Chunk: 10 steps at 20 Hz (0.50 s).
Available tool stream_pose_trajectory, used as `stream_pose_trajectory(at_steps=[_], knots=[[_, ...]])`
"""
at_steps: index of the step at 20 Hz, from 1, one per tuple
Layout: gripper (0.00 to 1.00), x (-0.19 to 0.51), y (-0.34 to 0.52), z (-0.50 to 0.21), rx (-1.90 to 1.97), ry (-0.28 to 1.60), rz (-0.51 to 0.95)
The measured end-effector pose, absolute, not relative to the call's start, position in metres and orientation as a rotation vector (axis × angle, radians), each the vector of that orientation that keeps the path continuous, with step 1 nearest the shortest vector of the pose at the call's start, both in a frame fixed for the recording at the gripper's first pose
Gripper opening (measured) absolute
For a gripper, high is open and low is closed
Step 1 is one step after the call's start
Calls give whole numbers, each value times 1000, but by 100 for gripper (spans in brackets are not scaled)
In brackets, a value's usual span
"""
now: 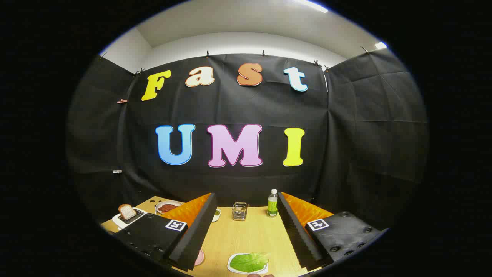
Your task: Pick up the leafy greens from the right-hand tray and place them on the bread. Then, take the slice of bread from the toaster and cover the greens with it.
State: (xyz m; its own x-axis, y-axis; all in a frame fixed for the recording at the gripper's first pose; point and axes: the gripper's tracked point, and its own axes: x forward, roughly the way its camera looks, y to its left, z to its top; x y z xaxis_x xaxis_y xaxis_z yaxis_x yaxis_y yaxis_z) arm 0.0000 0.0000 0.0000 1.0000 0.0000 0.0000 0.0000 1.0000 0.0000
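Gripper view: claw spread wide above crinkled leafy greens on wooden table

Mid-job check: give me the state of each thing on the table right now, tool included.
tool: open, fingers spread wide, holding nothing
leafy greens: lying flat on a white tray, between the fingers, not yet picked up
bread slice: standing upright in the toaster
bottle: upright, cap on
wire holder: upright, looks empty
plate: holds something reddish
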Motion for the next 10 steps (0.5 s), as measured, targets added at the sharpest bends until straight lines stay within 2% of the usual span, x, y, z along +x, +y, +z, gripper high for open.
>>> stream_pose_trajectory(at_steps=[10], knots=[[97, -6, -4, -13, 1, 19, 1]])
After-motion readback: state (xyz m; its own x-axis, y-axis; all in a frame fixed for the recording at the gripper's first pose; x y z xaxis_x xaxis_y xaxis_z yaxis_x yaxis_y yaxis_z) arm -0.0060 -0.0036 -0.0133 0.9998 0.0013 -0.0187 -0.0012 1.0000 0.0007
